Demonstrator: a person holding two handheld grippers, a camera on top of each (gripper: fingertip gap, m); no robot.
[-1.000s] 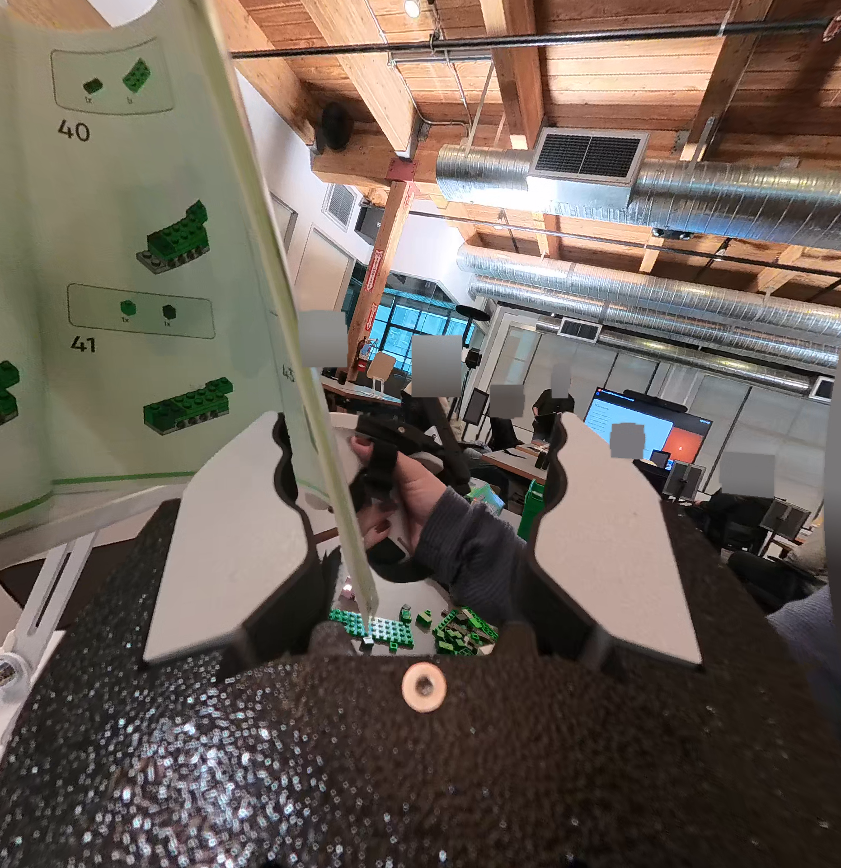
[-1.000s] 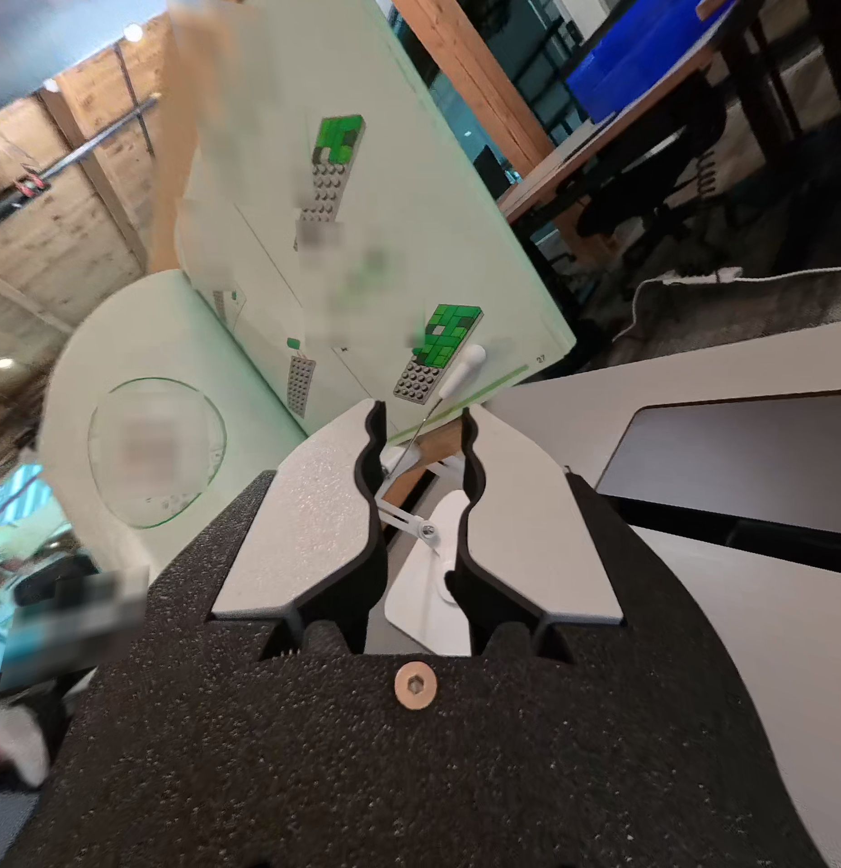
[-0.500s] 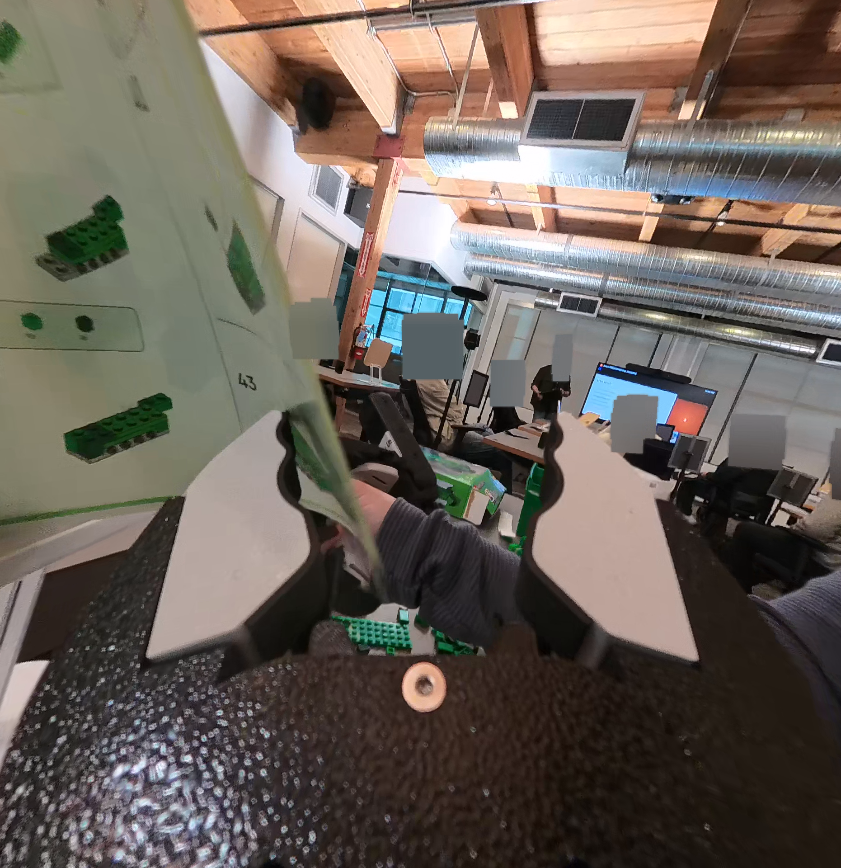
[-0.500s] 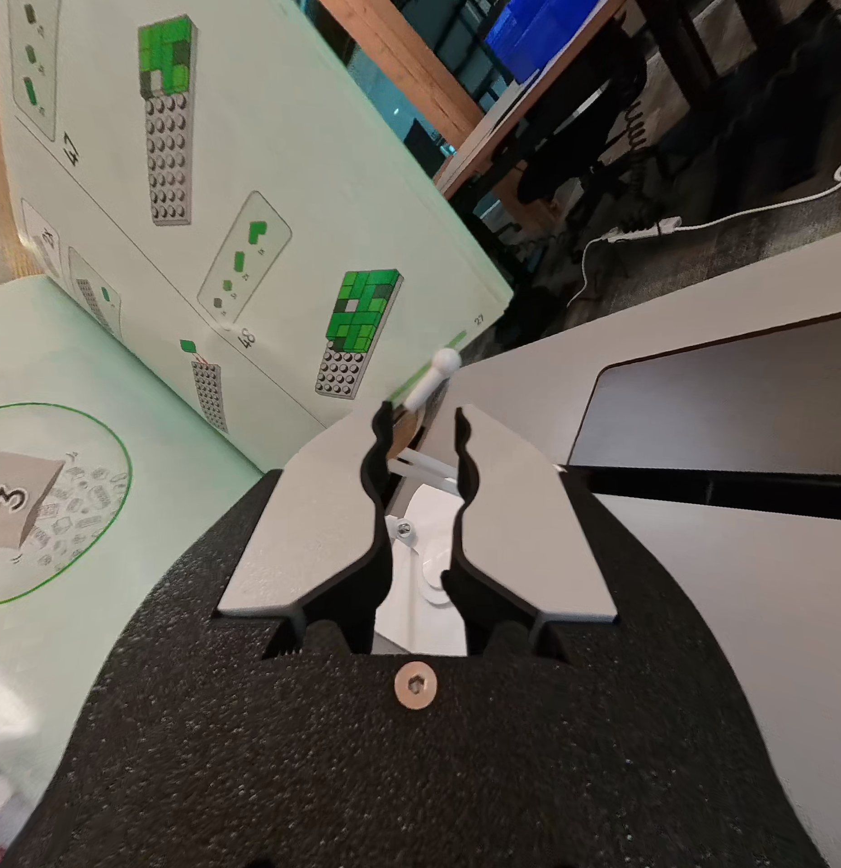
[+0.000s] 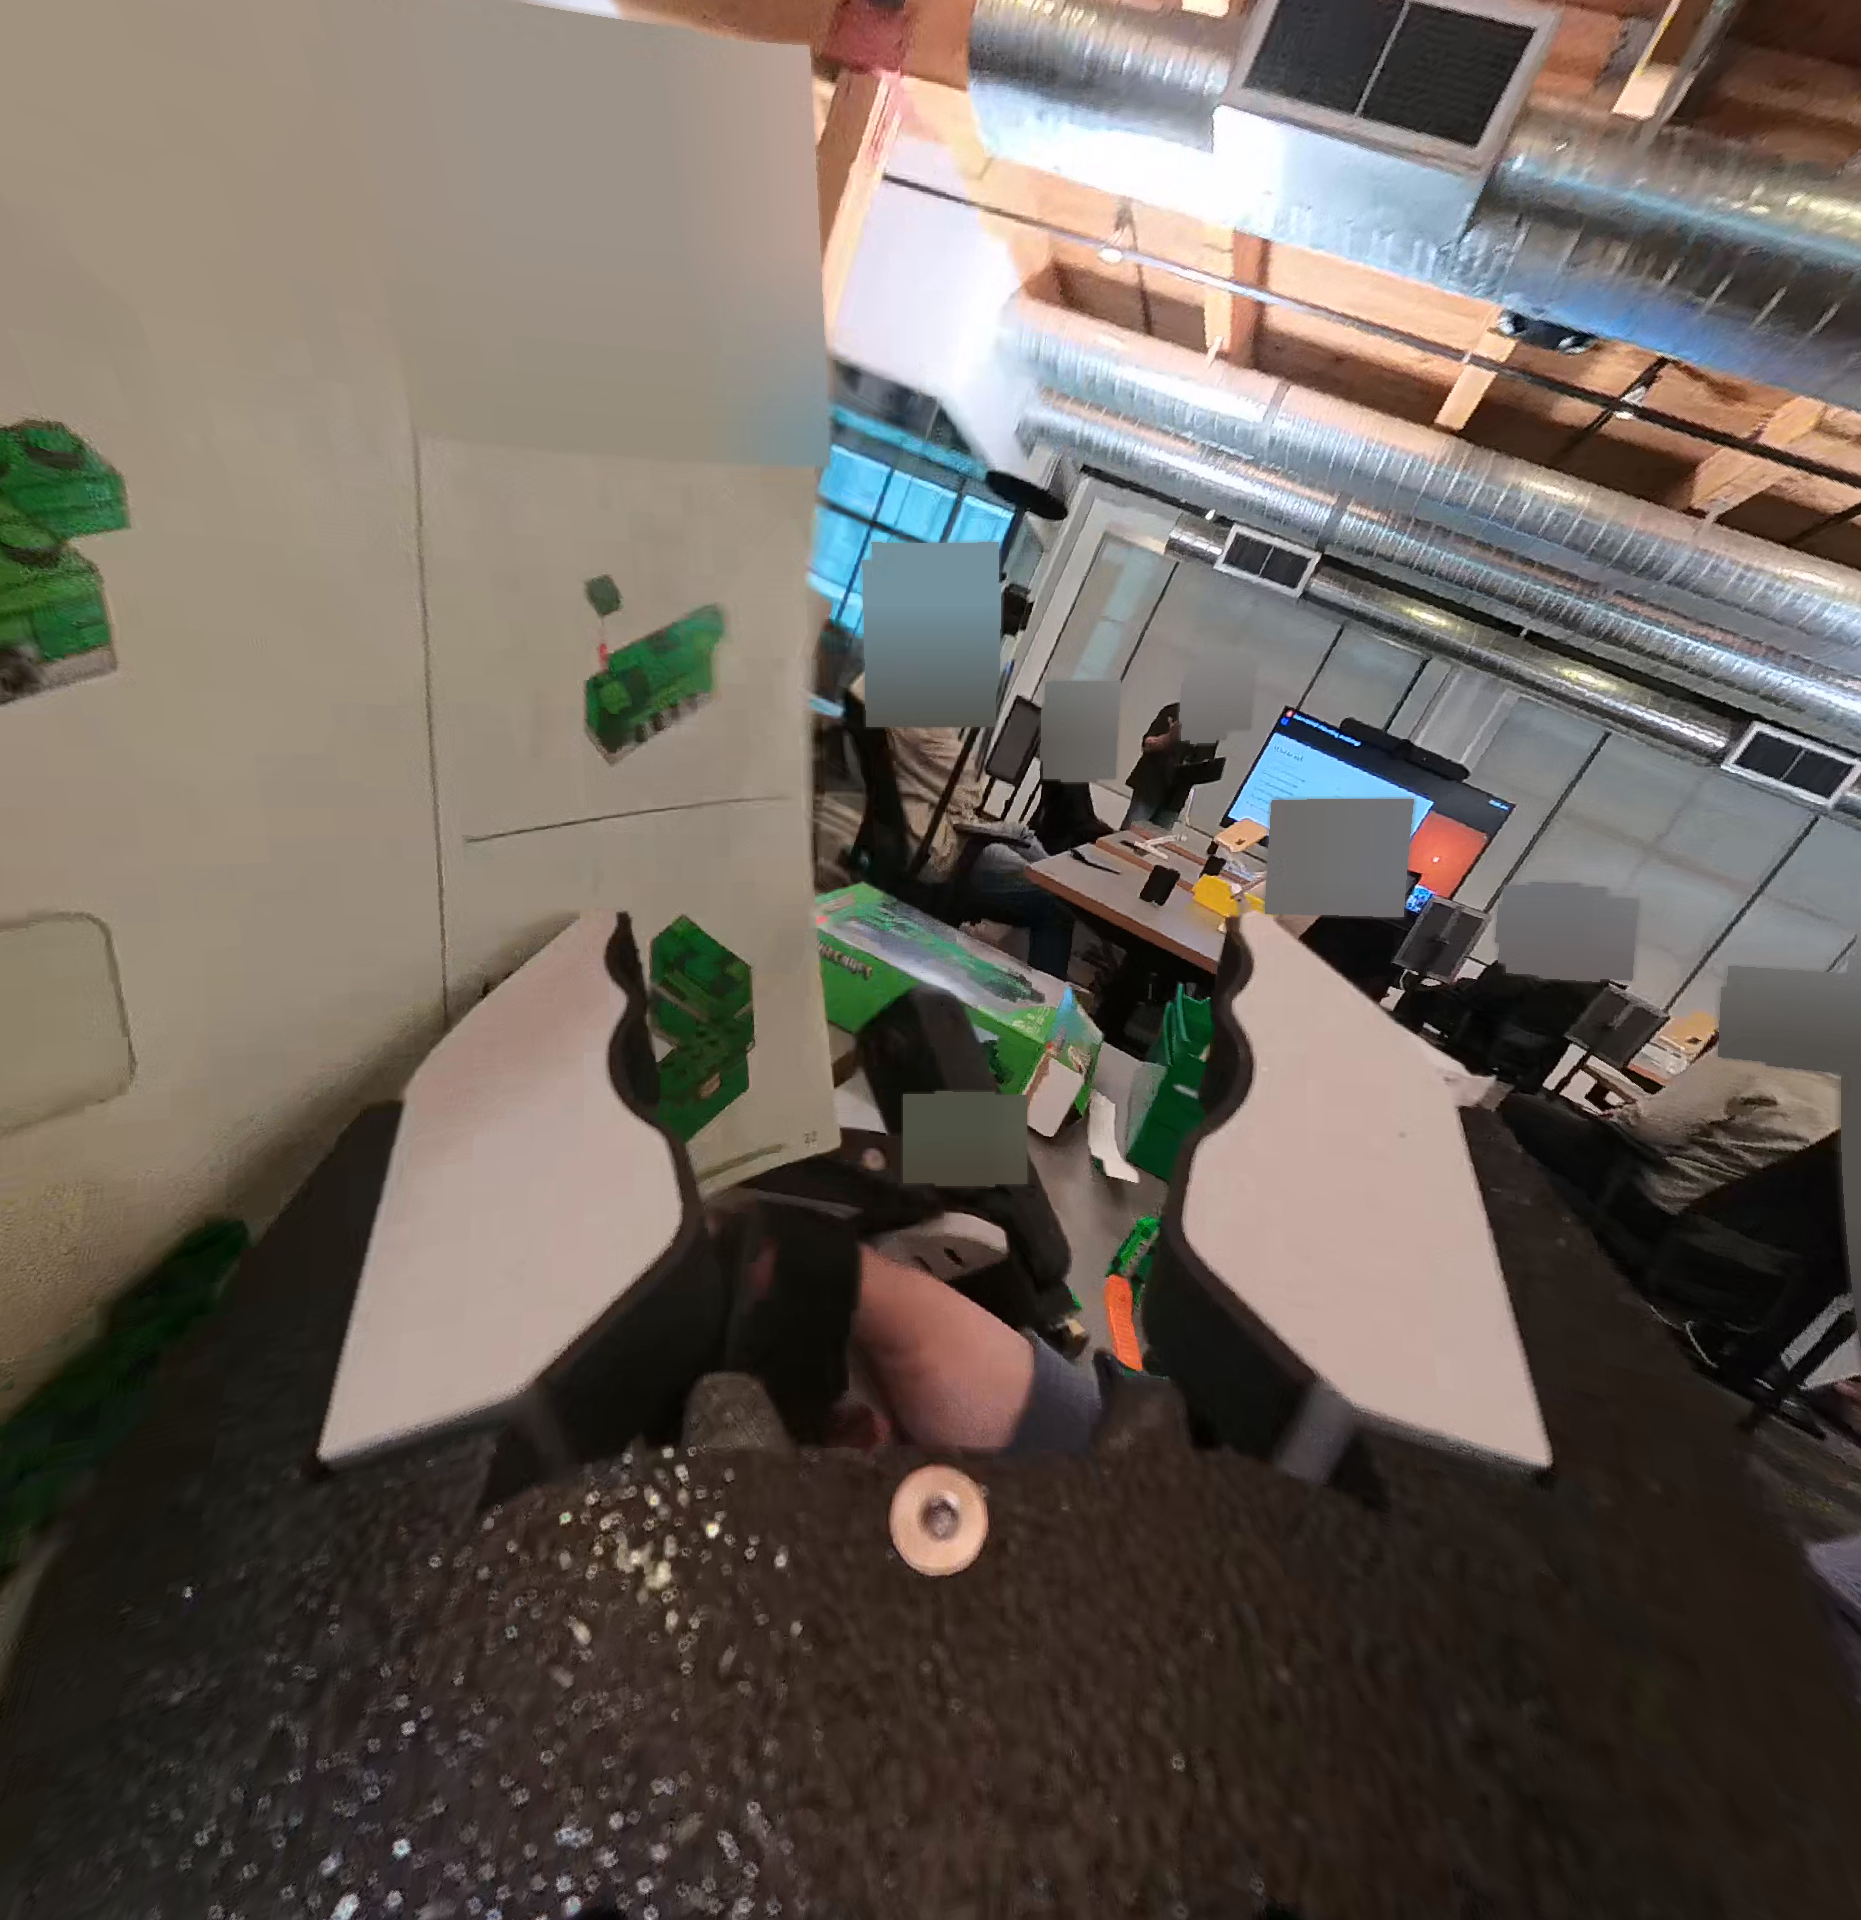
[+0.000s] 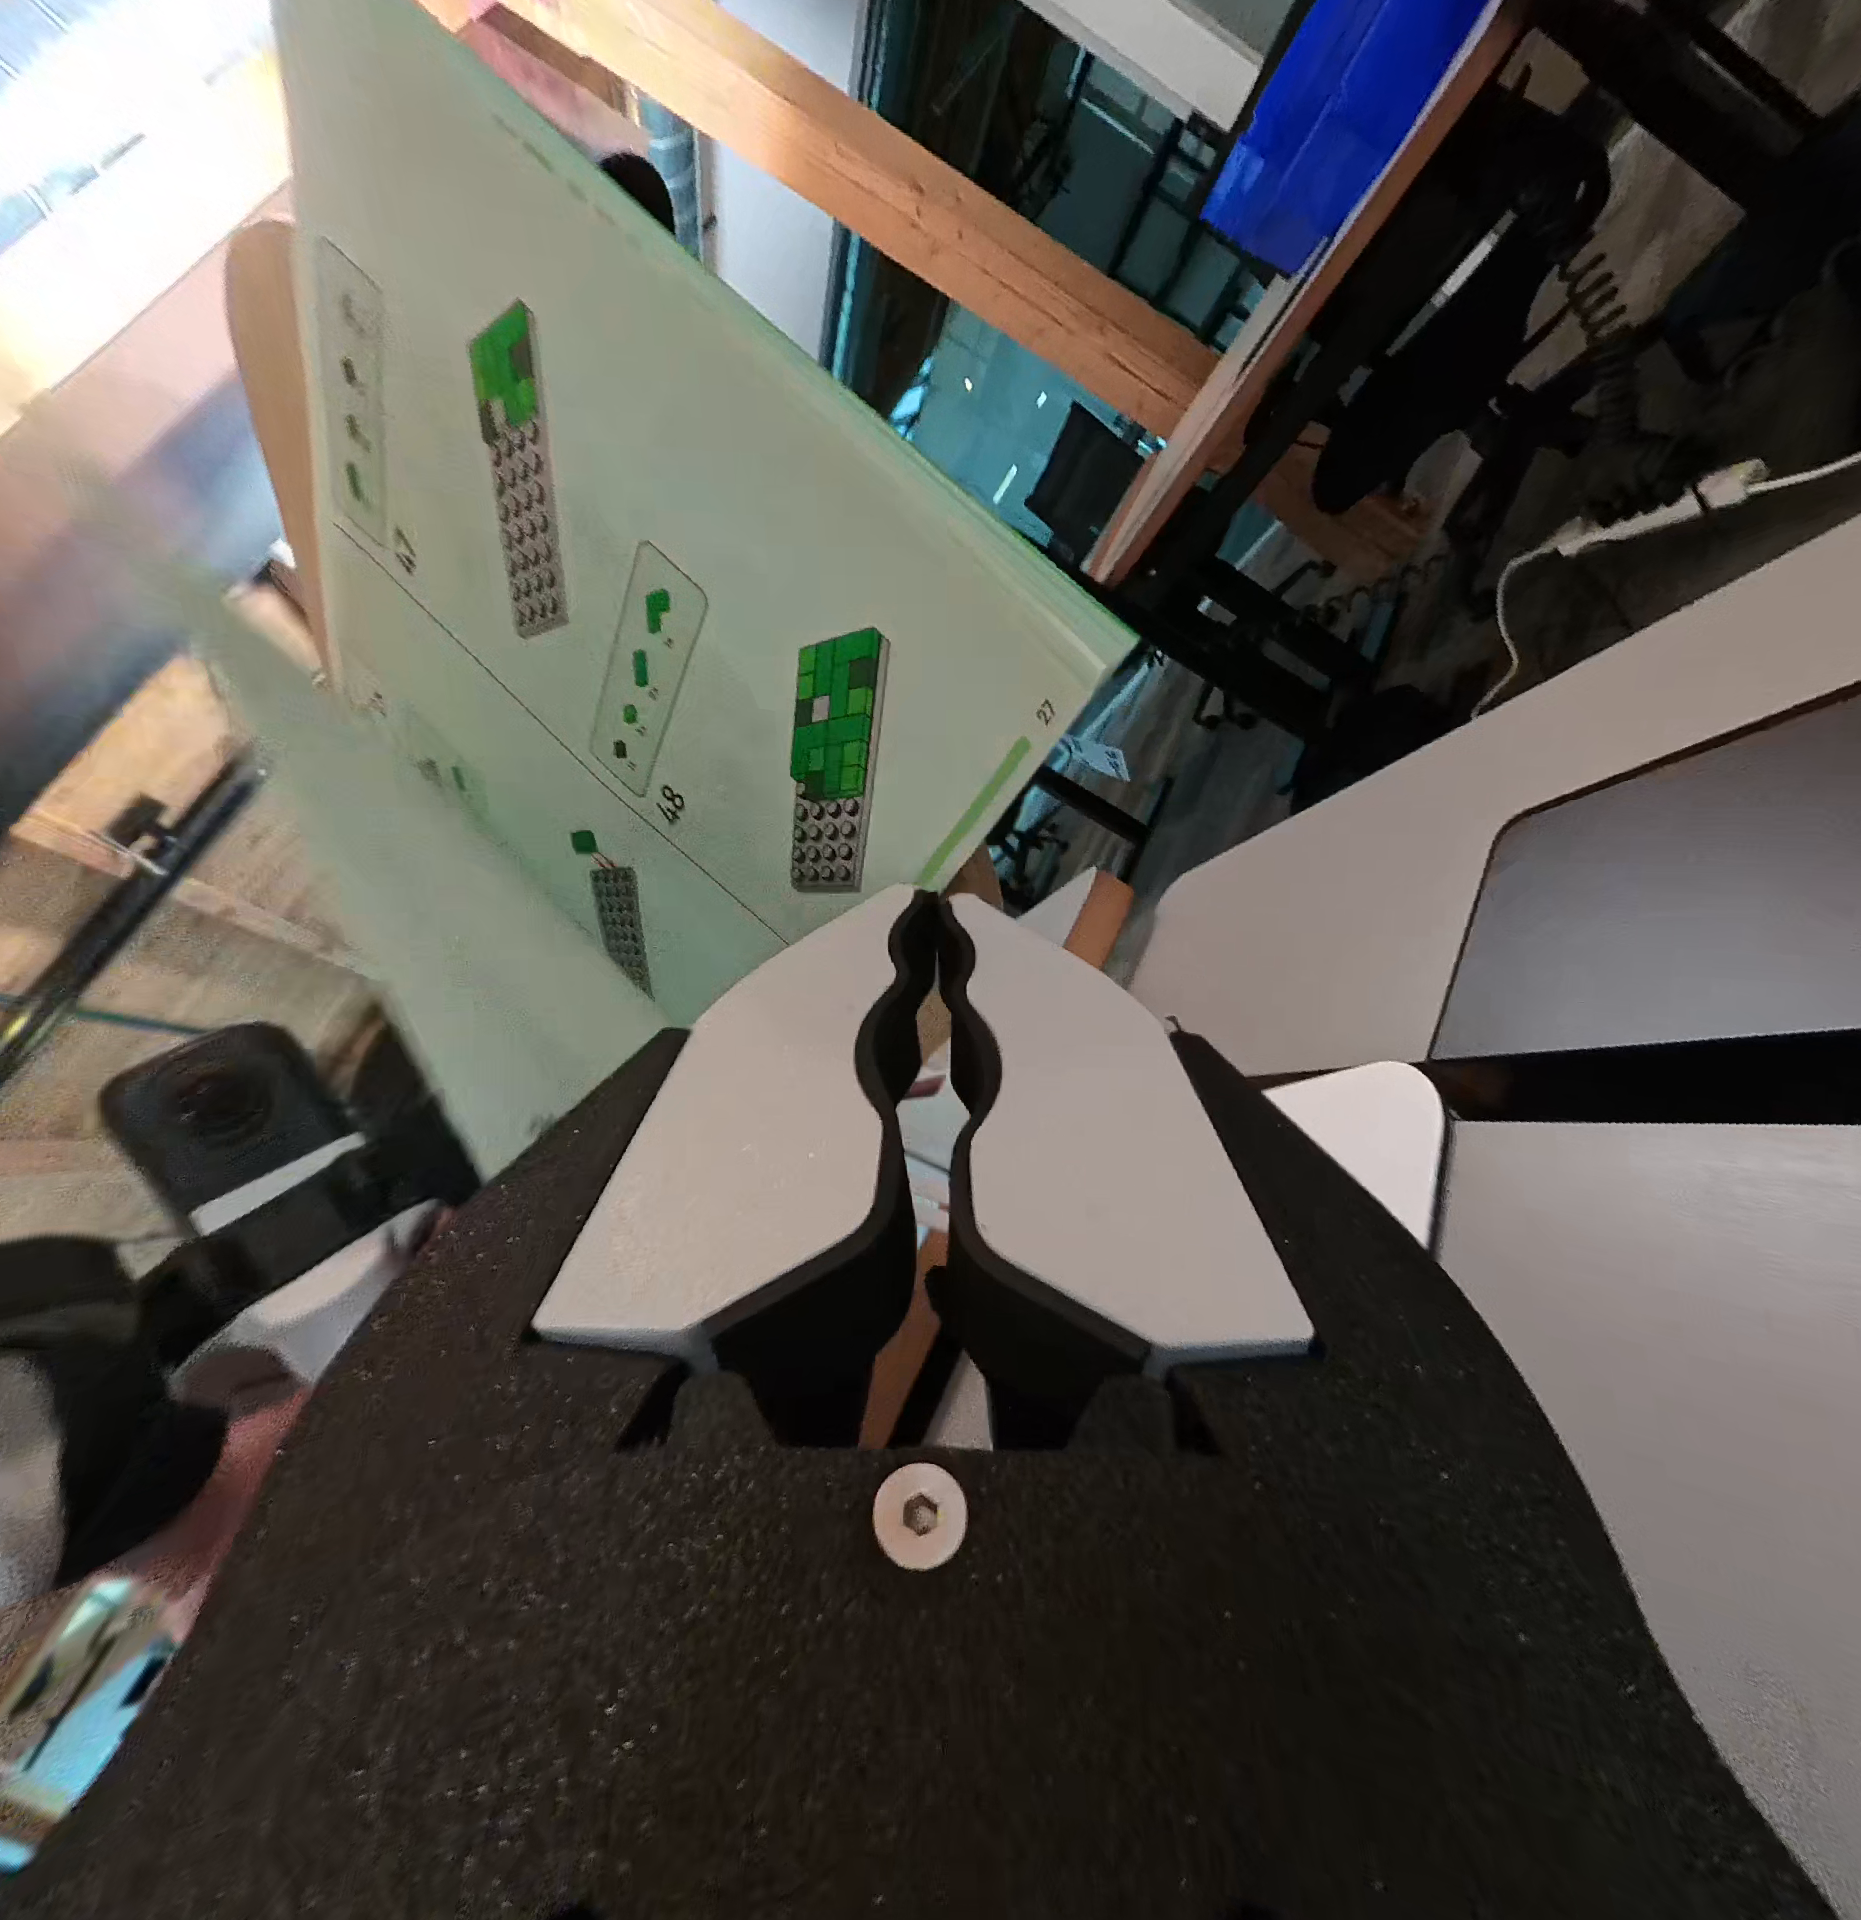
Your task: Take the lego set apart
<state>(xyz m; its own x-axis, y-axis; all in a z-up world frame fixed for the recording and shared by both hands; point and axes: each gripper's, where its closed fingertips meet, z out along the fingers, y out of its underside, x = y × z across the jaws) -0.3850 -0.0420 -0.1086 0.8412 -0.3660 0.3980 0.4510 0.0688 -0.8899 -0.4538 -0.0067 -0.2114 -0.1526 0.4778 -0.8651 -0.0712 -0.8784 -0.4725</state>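
Note:
An open instruction booklet (image 5: 386,520) with pictures of green builds stands upright and fills the left of the left wrist view. My left gripper (image 5: 921,971) is open and empty, just right of a loose page's edge. Below it, a hand (image 5: 936,1361) holds the other gripper. In the right wrist view, my right gripper (image 6: 928,909) is shut, its tips meeting on the lower edge of a booklet page (image 6: 697,582). The left gripper's camera (image 6: 230,1101) shows at the left. No loose bricks are in clear view.
A green set box (image 5: 936,987) and green bins (image 5: 1175,1091) stand behind the hand, with a small orange and green piece (image 5: 1125,1299) on the table. The white table with a dark inset (image 6: 1632,1299) stretches right. People sit at desks farther back.
My right gripper has closed from partly open to shut at the page's lower edge. Booklet pages have turned, so other pictures face the left gripper. The green bricks on the table are now hidden.

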